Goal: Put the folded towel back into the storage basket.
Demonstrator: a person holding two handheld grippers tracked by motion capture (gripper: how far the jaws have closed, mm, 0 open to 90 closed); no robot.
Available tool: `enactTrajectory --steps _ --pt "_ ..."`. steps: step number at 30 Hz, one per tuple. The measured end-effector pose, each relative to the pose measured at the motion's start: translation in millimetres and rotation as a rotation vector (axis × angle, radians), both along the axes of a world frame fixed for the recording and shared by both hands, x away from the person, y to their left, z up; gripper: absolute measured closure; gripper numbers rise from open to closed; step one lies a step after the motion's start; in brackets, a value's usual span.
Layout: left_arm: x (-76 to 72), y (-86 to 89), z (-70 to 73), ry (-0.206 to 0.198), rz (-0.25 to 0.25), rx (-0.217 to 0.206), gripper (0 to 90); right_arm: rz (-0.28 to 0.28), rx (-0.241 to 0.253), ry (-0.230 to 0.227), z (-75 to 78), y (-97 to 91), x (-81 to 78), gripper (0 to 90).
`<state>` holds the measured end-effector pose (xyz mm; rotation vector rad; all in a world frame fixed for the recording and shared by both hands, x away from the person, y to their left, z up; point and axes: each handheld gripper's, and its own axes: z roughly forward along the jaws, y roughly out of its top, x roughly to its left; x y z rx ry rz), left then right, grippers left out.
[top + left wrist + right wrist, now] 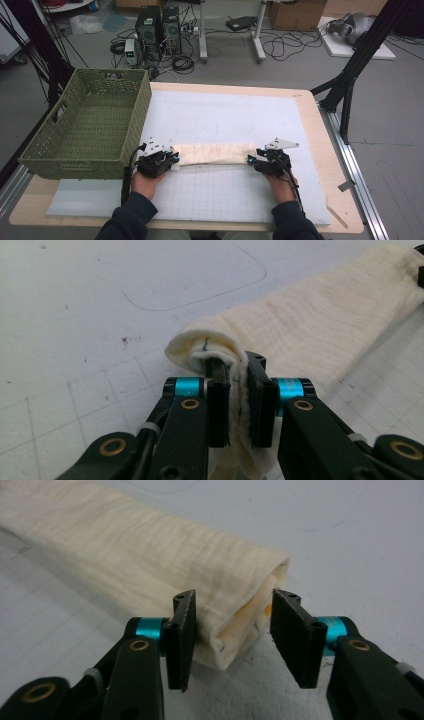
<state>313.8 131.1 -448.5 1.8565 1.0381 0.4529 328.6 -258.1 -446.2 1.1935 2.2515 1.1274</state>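
Where left fingers (240, 405) pinch, folded towel (310, 325) hides its edge.

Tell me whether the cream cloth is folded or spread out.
Folded. The cream cloth lies as a long narrow band on the white mat, and its layered end shows stacked edges.

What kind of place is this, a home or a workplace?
Probably a workplace, a lab or workshop: computer towers and loose cables lie on the floor behind the table, beside black metal frames.

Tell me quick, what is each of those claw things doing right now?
Left gripper: closed on one end of the folded cream cloth.
Right gripper: open around the cloth's other end, pads not yet pressing it.
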Motion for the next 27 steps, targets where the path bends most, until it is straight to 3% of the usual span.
enactTrajectory --steps 4,15,18,27 --pt "0.2 0.0 -0.3 0.001 0.0 0.004 81.2 0.015 -0.02 0.0 -2.0 2.3 0.2 60.5" --pt "0.6 -1.0 -1.0 0.005 0.003 0.011 81.2 0.041 0.005 0.025 -3.3 4.0 -1.4 76.6" --pt "0.6 -2.4 -1.3 0.005 -0.003 0.03 81.2 0.054 0.006 0.022 -3.4 4.4 -2.1 81.3" --pt "-0.9 -1.2 0.4 -0.008 -0.012 0.03 81.7 0.051 0.004 0.011 -0.6 4.1 -3.8 83.8"
